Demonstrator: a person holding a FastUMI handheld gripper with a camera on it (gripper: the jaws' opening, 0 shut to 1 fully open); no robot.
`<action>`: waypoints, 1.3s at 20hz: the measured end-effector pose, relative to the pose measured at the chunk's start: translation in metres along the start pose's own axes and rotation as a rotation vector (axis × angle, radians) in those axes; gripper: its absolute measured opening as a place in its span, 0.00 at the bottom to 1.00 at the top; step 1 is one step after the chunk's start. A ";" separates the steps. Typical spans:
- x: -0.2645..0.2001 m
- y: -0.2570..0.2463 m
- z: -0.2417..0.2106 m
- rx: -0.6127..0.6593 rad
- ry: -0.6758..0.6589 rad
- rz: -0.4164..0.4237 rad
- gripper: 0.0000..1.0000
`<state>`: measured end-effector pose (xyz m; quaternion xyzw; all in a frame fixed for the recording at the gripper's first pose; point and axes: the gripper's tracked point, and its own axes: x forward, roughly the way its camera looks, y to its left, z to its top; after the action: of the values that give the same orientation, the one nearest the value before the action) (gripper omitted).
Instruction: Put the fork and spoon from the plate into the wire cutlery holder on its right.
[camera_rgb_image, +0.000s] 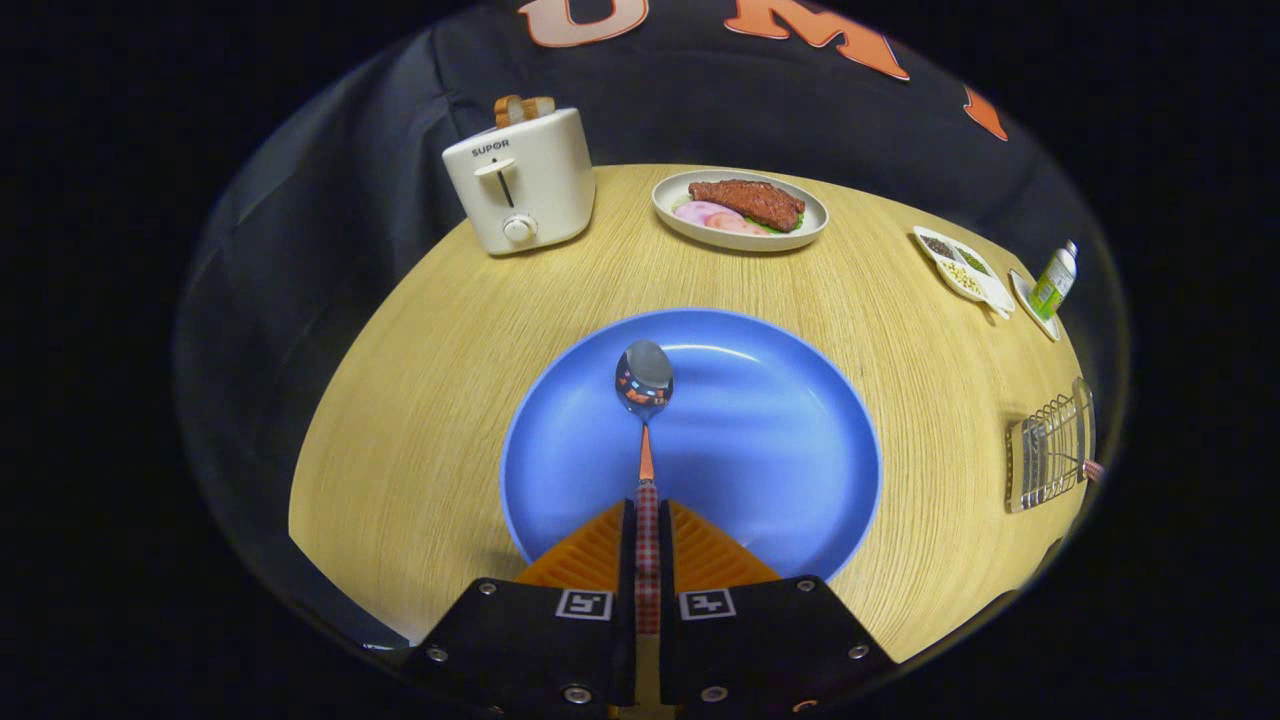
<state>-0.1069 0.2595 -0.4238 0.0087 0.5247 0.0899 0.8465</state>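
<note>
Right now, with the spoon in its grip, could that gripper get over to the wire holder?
Probably yes. The gripper is shut on the spoon above the blue plate, and only bare table lies between plate and wire holder.

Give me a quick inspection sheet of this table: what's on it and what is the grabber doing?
Surface: round wooden table, tidy.
Job's things: spoon held over the blue plate; wire cutlery holder to the plate's right, a handle poking out of it.
Clutter: toaster with bread, plate of food, seasoning dish, small bottle.
Grippers: gripper shut on spoon handle.
Cables: nothing seen.
Surroundings: black cloth wall.
</note>
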 end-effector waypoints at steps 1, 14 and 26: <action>-0.003 -0.006 0.003 -0.002 -0.005 -0.004 0.10; -0.085 -0.110 0.055 0.057 -0.093 -0.046 0.09; -0.177 -0.269 0.085 0.119 -0.167 -0.203 0.09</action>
<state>-0.0696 -0.0266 -0.2580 0.0130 0.4549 -0.0285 0.8900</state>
